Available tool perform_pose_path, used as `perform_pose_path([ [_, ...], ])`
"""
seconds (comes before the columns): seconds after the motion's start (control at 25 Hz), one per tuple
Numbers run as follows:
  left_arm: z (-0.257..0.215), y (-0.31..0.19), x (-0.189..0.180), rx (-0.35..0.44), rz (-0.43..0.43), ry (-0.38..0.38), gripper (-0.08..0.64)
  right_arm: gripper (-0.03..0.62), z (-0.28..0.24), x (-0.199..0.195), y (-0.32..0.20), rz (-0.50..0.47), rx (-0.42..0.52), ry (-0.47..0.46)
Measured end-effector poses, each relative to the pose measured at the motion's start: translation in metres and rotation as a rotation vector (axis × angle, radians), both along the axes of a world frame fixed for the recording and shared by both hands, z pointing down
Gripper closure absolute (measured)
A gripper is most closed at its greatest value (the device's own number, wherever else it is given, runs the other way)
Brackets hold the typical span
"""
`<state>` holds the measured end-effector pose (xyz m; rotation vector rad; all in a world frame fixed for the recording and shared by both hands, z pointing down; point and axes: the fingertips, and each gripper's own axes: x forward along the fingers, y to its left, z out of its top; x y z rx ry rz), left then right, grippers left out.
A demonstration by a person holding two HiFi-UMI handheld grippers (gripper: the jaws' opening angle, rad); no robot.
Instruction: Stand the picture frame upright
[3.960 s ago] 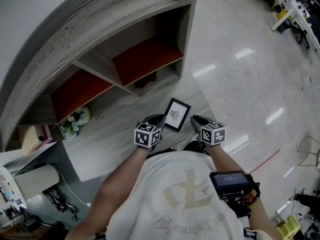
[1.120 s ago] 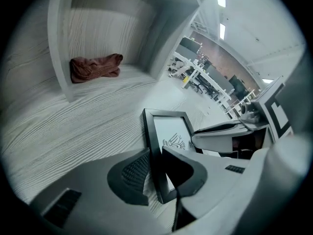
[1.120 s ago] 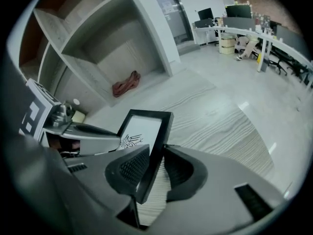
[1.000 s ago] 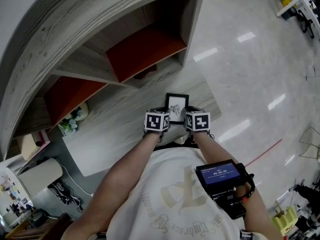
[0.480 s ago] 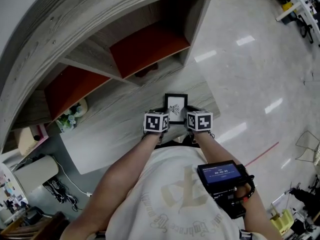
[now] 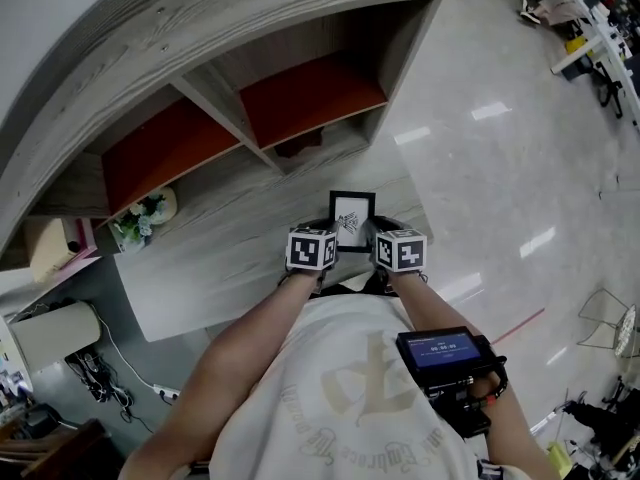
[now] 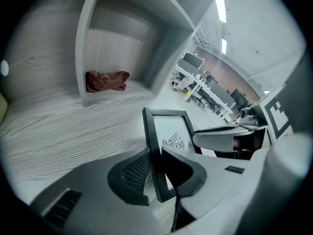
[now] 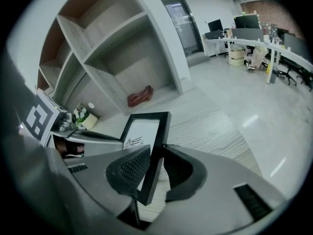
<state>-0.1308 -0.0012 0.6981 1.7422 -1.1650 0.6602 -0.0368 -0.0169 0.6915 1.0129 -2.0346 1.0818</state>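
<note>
1. Lettering on the person's shirt [image 6: 350, 388] is too small to read.
2. The left gripper [image 7: 154, 173] clamps the left edge of the picture frame [image 6: 352, 213]. The right gripper [image 8: 155, 168], its jaws just closing, clamps the right edge.
3. Black-rimmed, with a winged line drawing on white, the frame is held near upright over the wood-grain desk [image 6: 220, 258].

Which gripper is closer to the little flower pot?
Left. The left gripper grips the frame edge facing the flower pot; the right gripper grips the far edge.
</note>
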Motion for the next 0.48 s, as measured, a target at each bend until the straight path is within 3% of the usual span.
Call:
perform_pose_path([
  [0.48, -0.02, -0.021, 0.021, 0.061, -0.041, -0.025, 0.469, 0.503, -0.019, 0.019, -0.027, -0.087, 0.074, -0.041],
])
